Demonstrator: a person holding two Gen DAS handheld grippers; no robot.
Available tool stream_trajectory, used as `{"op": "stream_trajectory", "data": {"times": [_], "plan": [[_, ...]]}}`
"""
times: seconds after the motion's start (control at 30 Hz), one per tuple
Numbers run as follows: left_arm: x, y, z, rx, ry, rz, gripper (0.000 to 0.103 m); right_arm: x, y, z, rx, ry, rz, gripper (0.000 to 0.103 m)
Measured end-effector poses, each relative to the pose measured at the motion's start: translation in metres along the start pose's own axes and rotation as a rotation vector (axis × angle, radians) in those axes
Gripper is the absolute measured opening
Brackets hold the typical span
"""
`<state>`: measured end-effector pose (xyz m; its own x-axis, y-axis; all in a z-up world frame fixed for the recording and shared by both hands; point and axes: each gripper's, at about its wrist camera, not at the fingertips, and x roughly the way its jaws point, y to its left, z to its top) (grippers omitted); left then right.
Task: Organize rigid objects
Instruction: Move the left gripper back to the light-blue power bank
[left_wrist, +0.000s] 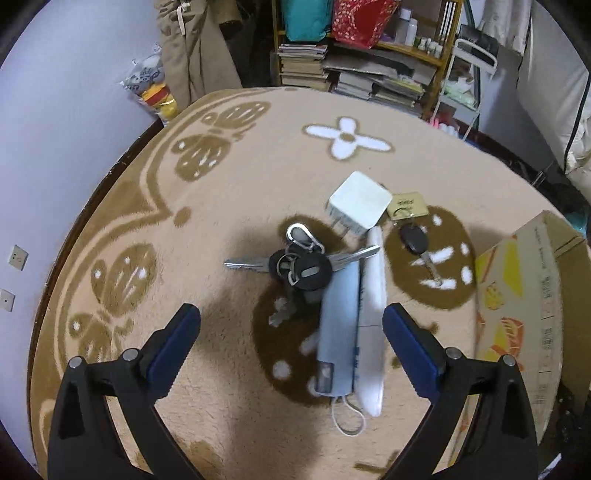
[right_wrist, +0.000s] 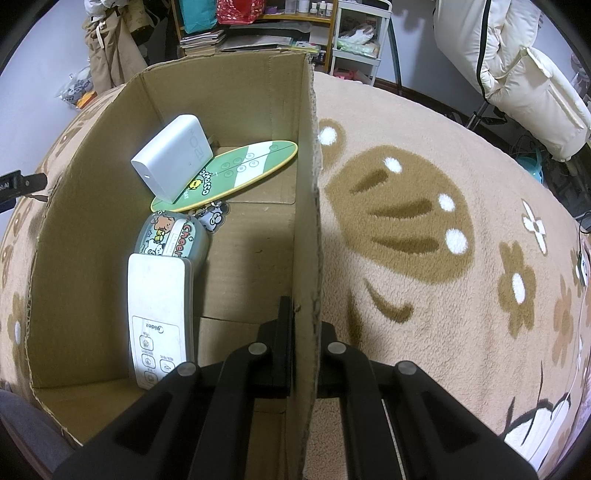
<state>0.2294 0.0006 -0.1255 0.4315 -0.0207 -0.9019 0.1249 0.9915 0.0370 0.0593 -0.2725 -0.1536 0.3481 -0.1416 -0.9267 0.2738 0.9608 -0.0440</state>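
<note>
The left gripper (left_wrist: 291, 343) is hovering spread over the counter (left_wrist: 229, 184), the keys (left_wrist: 295, 266) lying just ahead between its fingers, shafts running crosswise. The right gripper (right_wrist: 304, 350) is pinching the box (right_wrist: 308, 221) wall, well off from the keys.

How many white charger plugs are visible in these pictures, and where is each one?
2. One white charger lies on the blanket beyond the key bunch; one white charger rests inside the cardboard box. Others may be hidden.
</note>
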Motion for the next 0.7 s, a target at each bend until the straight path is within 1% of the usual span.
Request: {"op": "stream_trajectory", "data": {"times": [0.17, 0.3, 0.37, 0.4, 0.43, 0.47, 0.53, 0.6, 0.67, 0.7], "plan": [[0.016, 0.002, -0.004, -0.009, 0.034, 0.021, 0.098, 0.0, -0.001, 0.0, 0.0, 0.0, 0.0, 0.006], [0.024, 0.001, -0.007, -0.009, 0.062, 0.015, 0.094, 0.0, -0.001, 0.0, 0.004, 0.0, 0.0, 0.006], [0.027, -0.001, -0.008, 0.002, 0.066, 0.025, 0.093, 0.001, 0.001, 0.0, 0.004, 0.001, 0.001, 0.006], [0.028, -0.002, -0.008, 0.002, 0.066, 0.034, 0.09, 0.001, 0.0, 0.001, 0.005, 0.001, 0.001, 0.006], [0.031, -0.002, -0.009, 0.003, 0.07, 0.037, 0.085, 0.001, 0.0, 0.001, 0.006, 0.001, 0.001, 0.006], [0.034, -0.002, -0.01, 0.0, 0.082, 0.03, 0.084, 0.001, 0.0, 0.001, 0.005, 0.001, 0.001, 0.006], [0.036, 0.0, -0.011, -0.025, 0.083, -0.009, 0.083, 0.001, 0.001, 0.001, 0.004, 0.001, 0.0, 0.006], [0.038, -0.001, -0.011, -0.025, 0.08, -0.014, 0.081, 0.001, 0.001, 0.001, 0.004, 0.002, 0.0, 0.006], [0.04, -0.005, -0.013, -0.008, 0.081, -0.029, 0.077, 0.002, 0.002, 0.001, 0.003, 0.001, 0.001, 0.006], [0.041, -0.007, -0.014, -0.007, 0.088, -0.045, 0.071, 0.002, 0.002, 0.001, 0.003, 0.002, 0.001, 0.006]]}}
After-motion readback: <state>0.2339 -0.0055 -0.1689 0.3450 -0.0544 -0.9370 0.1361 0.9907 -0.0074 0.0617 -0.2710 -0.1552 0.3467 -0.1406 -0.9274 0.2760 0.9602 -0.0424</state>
